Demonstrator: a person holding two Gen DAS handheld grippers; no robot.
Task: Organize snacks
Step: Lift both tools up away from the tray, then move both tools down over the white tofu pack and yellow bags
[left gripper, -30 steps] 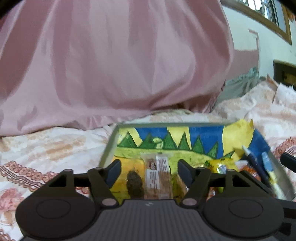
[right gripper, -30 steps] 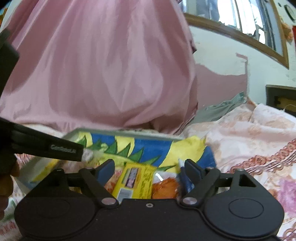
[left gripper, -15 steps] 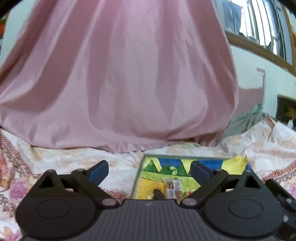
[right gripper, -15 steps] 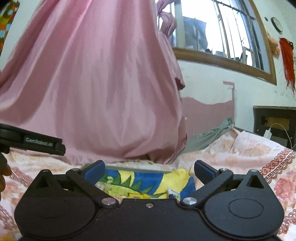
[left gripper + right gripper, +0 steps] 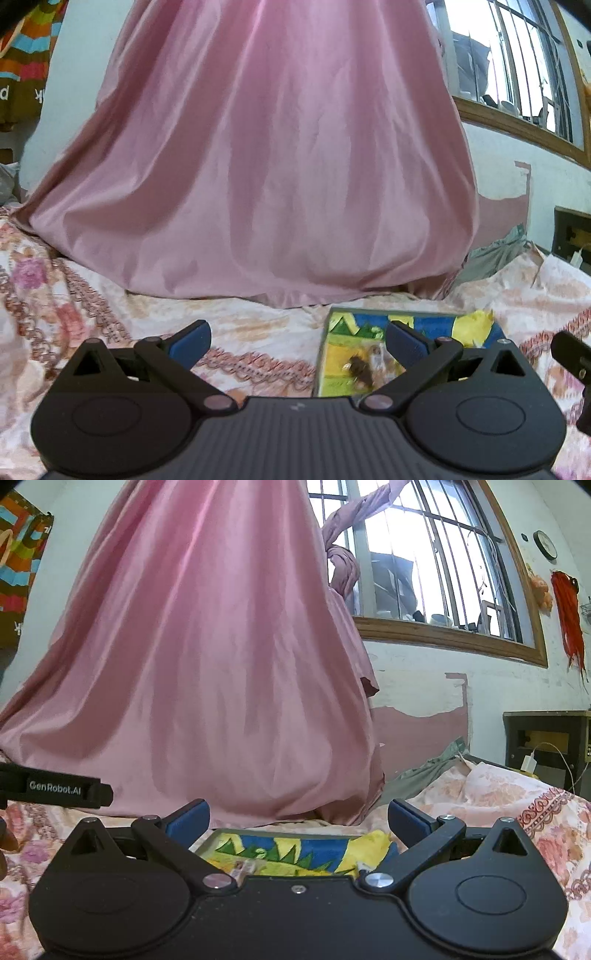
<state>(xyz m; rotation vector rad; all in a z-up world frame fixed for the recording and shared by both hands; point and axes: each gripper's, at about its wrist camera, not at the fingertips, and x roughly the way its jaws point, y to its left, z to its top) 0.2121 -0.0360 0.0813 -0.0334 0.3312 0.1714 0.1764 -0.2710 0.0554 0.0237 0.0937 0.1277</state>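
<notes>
A tray lined with a blue, green and yellow painted sheet (image 5: 369,325) lies on the floral bedspread. It holds snack packets, among them a dark brown piece (image 5: 360,367) and a clear wrapped bar (image 5: 244,868). My left gripper (image 5: 297,341) is open and empty, back from the tray and to its left. My right gripper (image 5: 298,818) is open and empty, above the tray's near side (image 5: 280,843), which its body mostly hides. The left gripper's side (image 5: 55,788) shows at the left of the right wrist view.
A large pink cloth (image 5: 266,166) hangs down onto the bed behind the tray. The floral bedspread (image 5: 74,295) spreads to both sides. A barred window (image 5: 424,572) and a dark cabinet (image 5: 546,738) stand at the right.
Both grippers have pulled back and tilted up from the tray and opened wider. The snacks that were between the fingers now lie lower and farther off.
</notes>
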